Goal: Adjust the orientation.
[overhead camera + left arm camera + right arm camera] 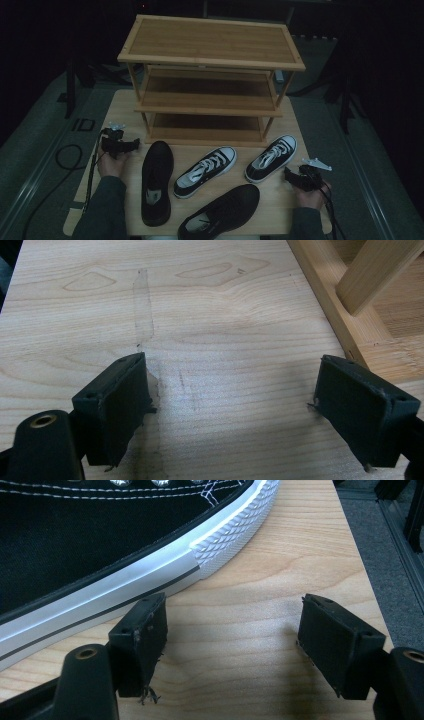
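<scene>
Four shoes lie on the table (285, 107) in front of a three-tier wooden rack (210, 75), and I judge the job is shelving them, with no grasp begun. My right tongs (292, 176) stand apart and empty at about 4 o'clock, just beside the heel of the nearest black-and-white sneaker (271, 158); its white rubber sidewall sits close to one jaw. My left tongs (125, 146) also stand apart, empty over bare wood at 9 o'clock, by the rack's foot. Next I would swing the right tongs over that sneaker's heel collar and close there. A second sneaker (206, 171) lies at centre, a black shoe (156, 181) at 7 o'clock, another black shoe (220, 212) at 6 o'clock. Nothing blocks the lowest shelf, though it looks low.
</scene>
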A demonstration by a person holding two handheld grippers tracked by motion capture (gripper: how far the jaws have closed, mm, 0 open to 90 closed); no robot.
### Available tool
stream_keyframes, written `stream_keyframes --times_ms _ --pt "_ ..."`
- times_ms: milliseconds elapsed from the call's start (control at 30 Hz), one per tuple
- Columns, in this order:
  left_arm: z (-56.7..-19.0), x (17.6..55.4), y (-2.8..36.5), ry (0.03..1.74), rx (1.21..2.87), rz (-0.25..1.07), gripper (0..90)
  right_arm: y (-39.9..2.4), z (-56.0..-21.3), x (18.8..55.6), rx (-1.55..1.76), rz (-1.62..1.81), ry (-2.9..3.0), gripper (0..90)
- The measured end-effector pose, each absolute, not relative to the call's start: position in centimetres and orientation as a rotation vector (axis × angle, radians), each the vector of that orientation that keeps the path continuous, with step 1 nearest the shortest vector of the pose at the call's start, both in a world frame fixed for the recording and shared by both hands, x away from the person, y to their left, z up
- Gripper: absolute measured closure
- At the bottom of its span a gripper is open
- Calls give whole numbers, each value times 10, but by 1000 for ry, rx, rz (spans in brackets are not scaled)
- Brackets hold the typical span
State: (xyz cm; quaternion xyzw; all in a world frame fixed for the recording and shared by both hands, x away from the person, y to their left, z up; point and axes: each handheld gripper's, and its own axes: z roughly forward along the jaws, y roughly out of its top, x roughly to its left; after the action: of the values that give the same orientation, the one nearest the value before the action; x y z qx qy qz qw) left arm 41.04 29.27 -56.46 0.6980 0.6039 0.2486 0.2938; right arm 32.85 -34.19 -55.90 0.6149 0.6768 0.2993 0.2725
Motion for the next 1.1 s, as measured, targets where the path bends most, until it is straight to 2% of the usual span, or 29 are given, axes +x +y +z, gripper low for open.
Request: stream_keyframes --times_ms 567,633,667,700,733,767,933,1100 --pt "-565 411 292 1626 1845 669 161 -342 -559 329 1654 805 1823 276" --pt "-561 409 293 1638 1852 660 207 -342 -559 329 1654 805 1823 276" --pt "-561 409 293 1638 1852 660 271 -342 -559 329 1654 805 1823 276" --pt "-560 408 294 1637 1858 652 271 -342 -559 329 1654 805 1823 276" --pt "-559 407 294 1627 1867 645 344 -342 -559 329 1655 805 1822 275" --pt "-558 406 294 1610 1888 633 379 -342 -559 329 1655 805 1822 275" --pt "-555 405 294 1602 1908 621 470 -342 -559 329 1655 805 1823 275" --pt "-545 399 288 1552 1949 640 516 -342 -559 329 1654 806 1823 275"
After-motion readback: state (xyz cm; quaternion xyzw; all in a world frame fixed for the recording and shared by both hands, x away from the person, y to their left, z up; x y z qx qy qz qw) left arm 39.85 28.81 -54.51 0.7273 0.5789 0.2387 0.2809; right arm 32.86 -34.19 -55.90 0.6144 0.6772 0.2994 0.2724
